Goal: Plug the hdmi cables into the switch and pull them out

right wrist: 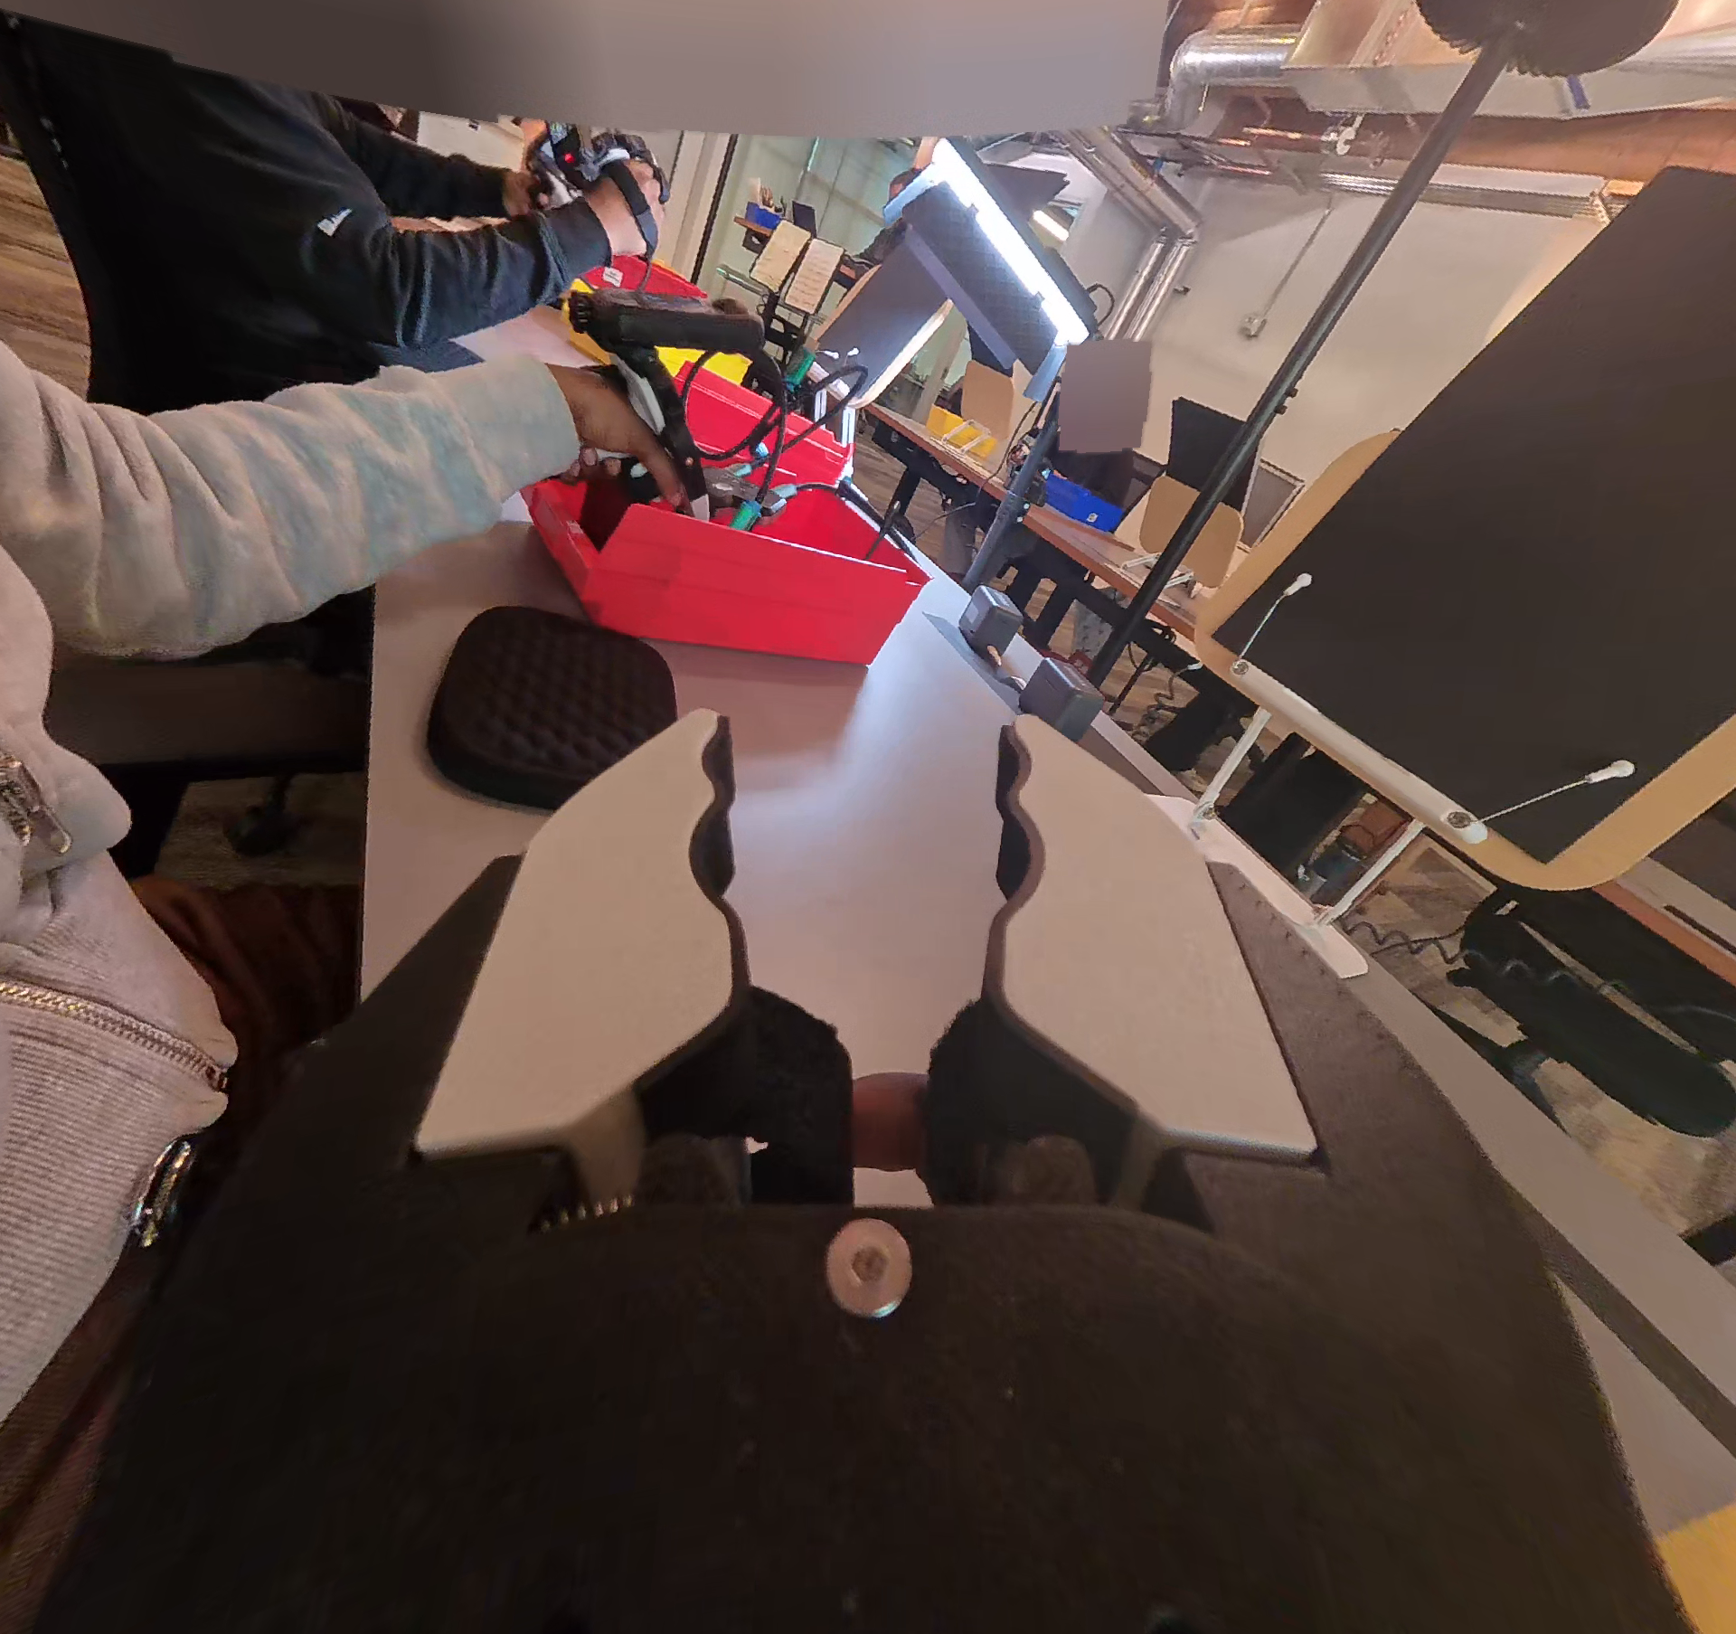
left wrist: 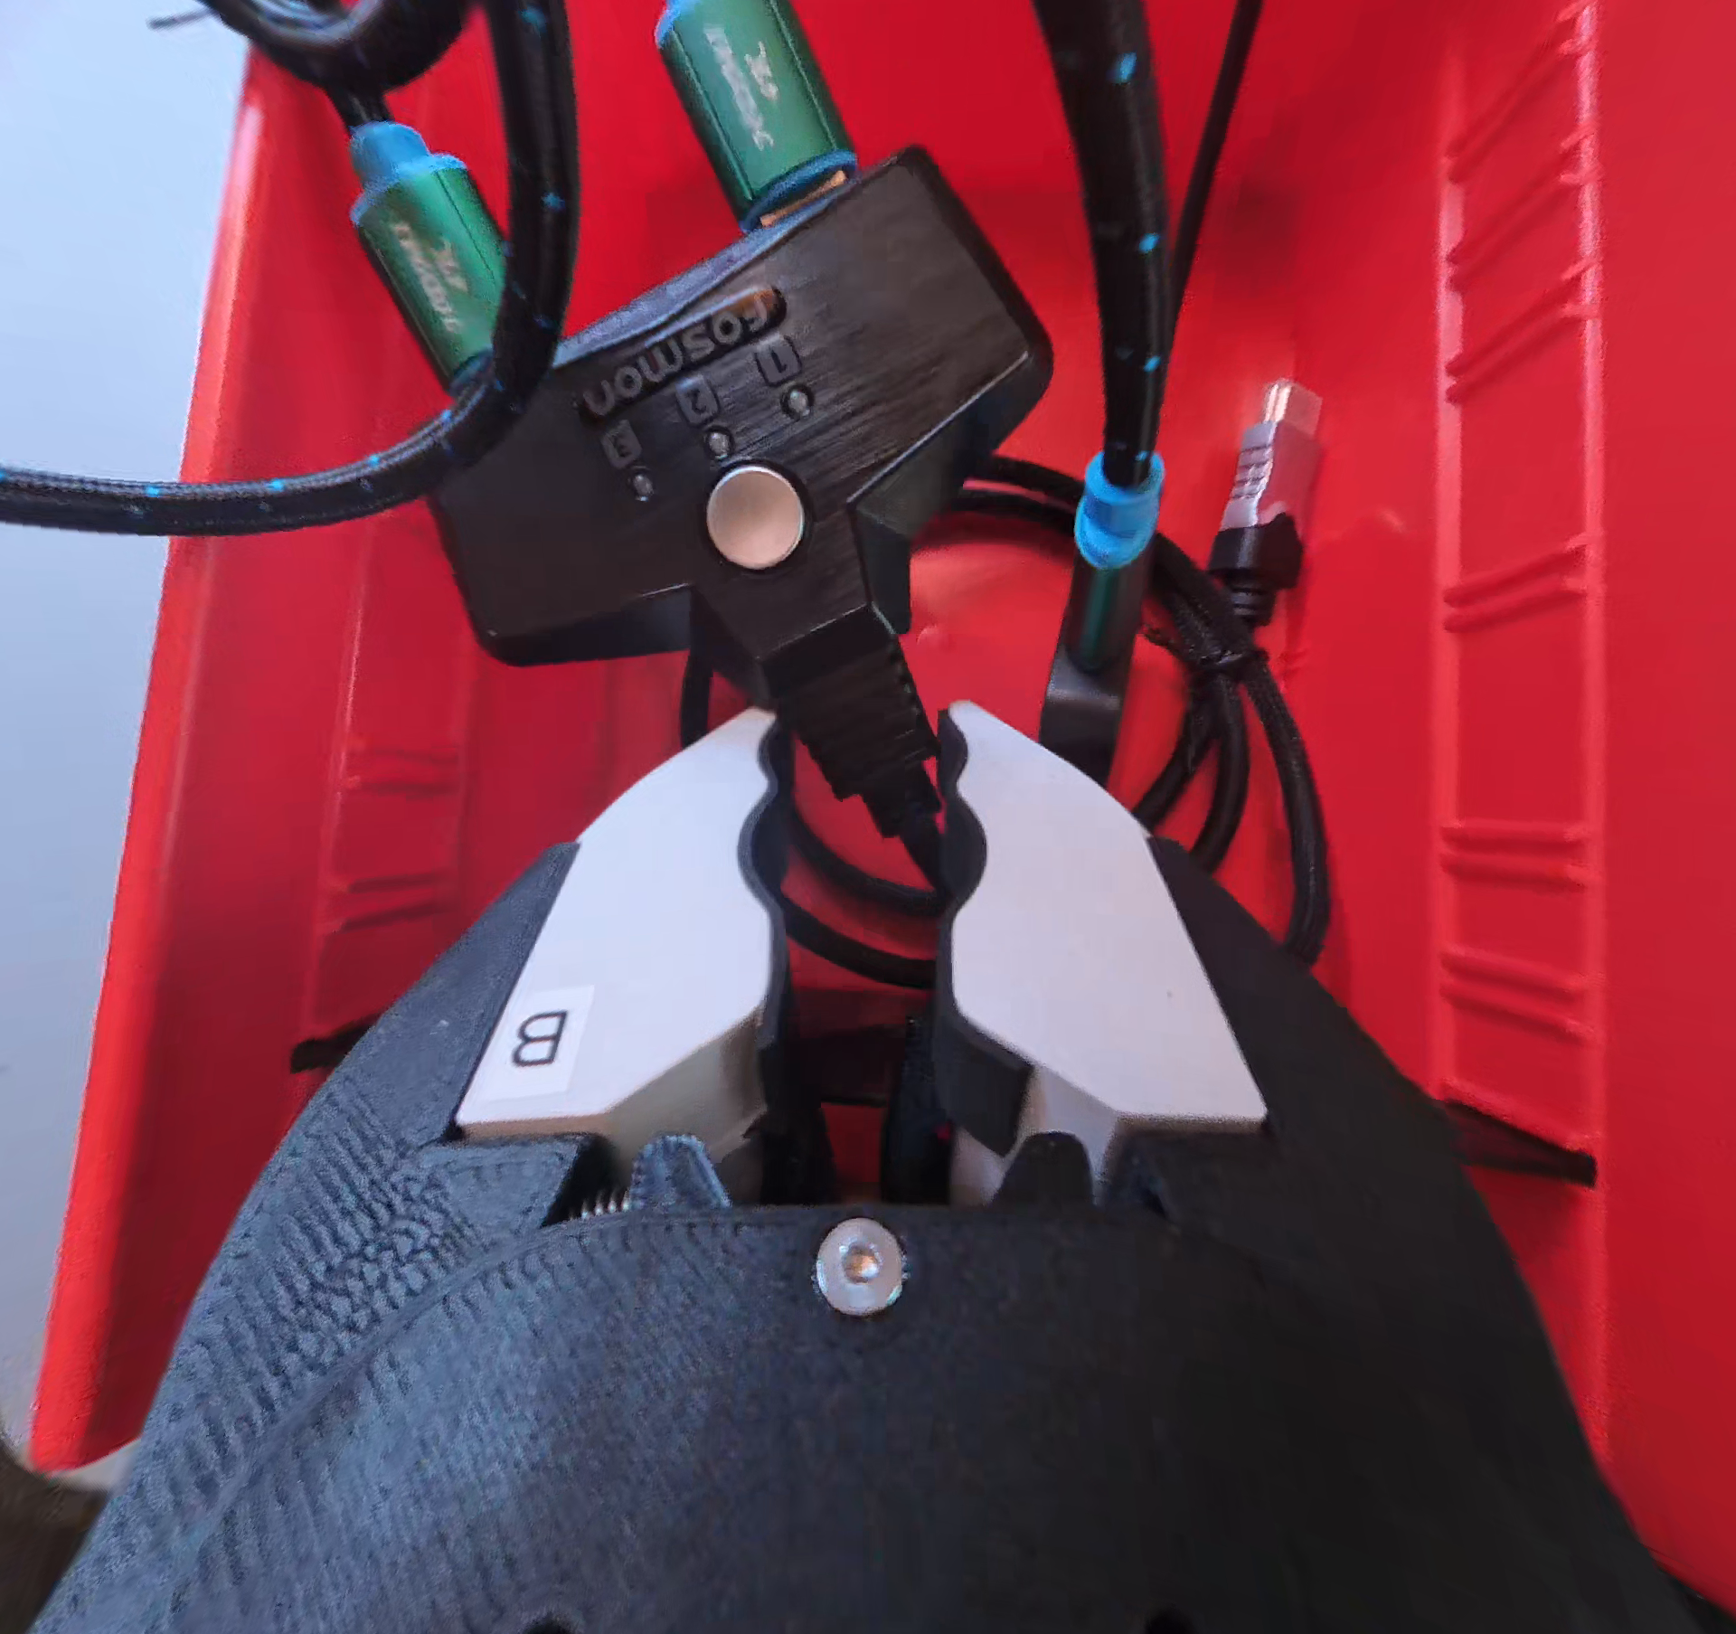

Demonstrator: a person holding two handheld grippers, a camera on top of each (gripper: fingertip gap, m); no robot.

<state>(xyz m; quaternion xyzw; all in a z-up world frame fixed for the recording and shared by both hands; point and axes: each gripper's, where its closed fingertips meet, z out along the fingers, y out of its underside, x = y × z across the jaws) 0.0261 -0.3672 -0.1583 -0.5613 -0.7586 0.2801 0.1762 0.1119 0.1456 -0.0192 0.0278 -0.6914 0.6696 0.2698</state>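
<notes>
In the left wrist view, a black HDMI switch [left wrist: 751, 424] with a silver button is held tilted above the floor of a red bin [left wrist: 1362, 743]. My left gripper [left wrist: 855, 734] is shut on the ribbed cable boot at the switch's near end. One green HDMI plug [left wrist: 751, 76] sits in a far port. A second green plug [left wrist: 427, 259] reaches the switch's left end, its joint hidden by a cable. A third green plug [left wrist: 1101, 593] hangs loose at the right. My right gripper [right wrist: 864, 743] is open and empty above the grey table [right wrist: 845, 884].
A silver-tipped plug [left wrist: 1268, 461] and coiled black cable [left wrist: 1249, 743] lie against the bin's right wall. In the right wrist view the red bin [right wrist: 751, 593] stands farther down the table, with a black pad [right wrist: 550, 706] before it. Another person's dark sleeve [right wrist: 423, 274], a light stand pole [right wrist: 1315, 339] and black panels [right wrist: 1503, 508] are nearby.
</notes>
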